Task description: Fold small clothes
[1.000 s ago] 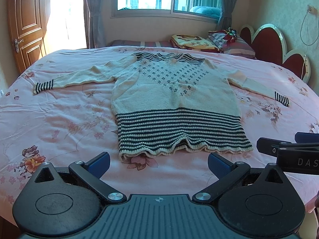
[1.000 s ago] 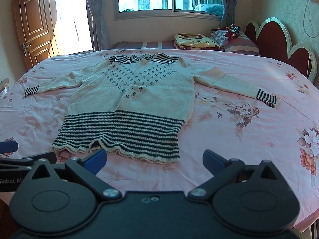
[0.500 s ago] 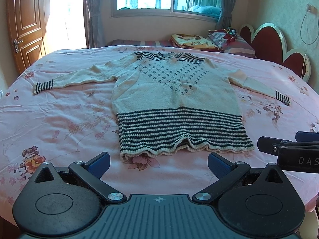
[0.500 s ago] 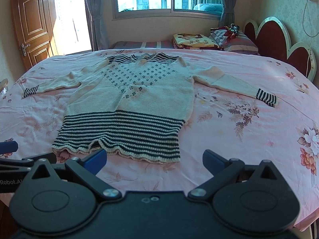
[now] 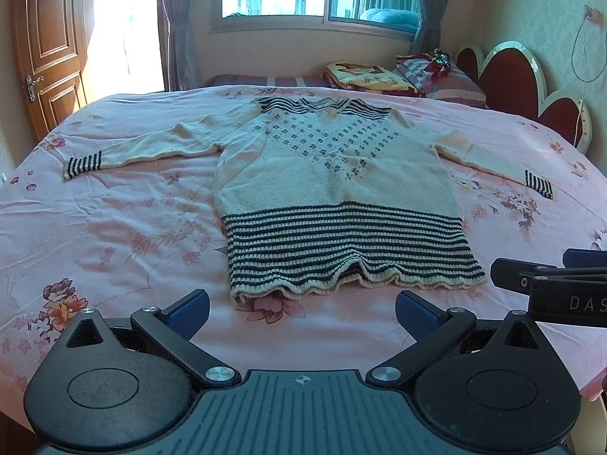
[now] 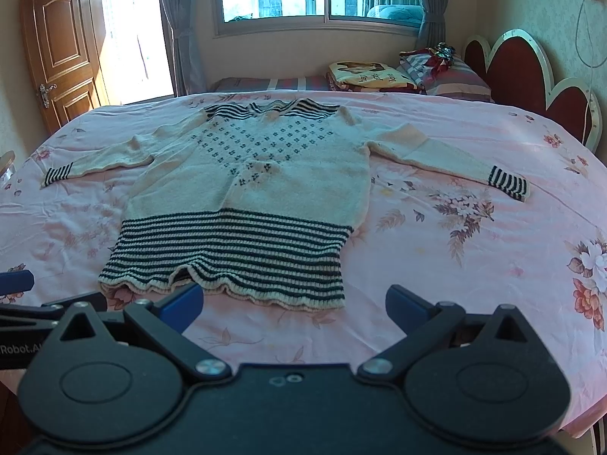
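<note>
Across the pink floral bed [image 5: 114,204], the cream knit sweater [image 5: 334,182] is lying flat and face up, both sleeves spread wide, the striped hem [image 5: 349,258] nearest the grippers; this layout is exposing every edge for folding. The left gripper [image 5: 301,309] is hovering just short of the hem, its fingers [image 5: 189,307] apart and holding nothing. The right gripper [image 6: 292,303] is hovering beside it, fingers [image 6: 406,303] likewise apart and empty, probably so each can take a hem corner. No fold is yet made
</note>
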{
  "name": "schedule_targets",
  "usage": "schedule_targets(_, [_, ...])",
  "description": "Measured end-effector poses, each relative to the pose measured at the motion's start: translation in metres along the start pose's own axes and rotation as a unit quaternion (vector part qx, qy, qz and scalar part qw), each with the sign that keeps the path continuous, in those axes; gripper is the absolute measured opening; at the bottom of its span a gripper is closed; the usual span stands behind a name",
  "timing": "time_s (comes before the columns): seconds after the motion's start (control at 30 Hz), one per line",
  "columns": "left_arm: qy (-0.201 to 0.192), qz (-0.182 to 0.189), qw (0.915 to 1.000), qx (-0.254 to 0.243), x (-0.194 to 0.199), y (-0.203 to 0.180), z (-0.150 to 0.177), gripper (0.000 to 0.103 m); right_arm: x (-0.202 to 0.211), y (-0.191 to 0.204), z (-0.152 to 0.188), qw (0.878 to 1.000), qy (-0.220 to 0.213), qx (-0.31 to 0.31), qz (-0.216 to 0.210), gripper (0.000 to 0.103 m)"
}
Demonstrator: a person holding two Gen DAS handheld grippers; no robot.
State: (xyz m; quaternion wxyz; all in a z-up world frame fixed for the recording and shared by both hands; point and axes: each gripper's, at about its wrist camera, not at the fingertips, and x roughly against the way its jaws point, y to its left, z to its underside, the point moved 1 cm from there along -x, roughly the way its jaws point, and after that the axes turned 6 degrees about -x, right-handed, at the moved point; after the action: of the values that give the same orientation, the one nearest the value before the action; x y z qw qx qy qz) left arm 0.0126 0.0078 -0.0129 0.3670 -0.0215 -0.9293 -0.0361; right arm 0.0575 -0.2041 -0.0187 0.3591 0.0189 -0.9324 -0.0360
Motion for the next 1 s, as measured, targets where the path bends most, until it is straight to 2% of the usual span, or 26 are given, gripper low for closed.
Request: schedule_targets(1.0, [0.005,-0.002,1.0000,-0.004,-0.0037,0.0013,-0.0026,0.103,-0.0056,0.0062,-0.0018,1.000,0.007,0.001,-0.003,0.102])
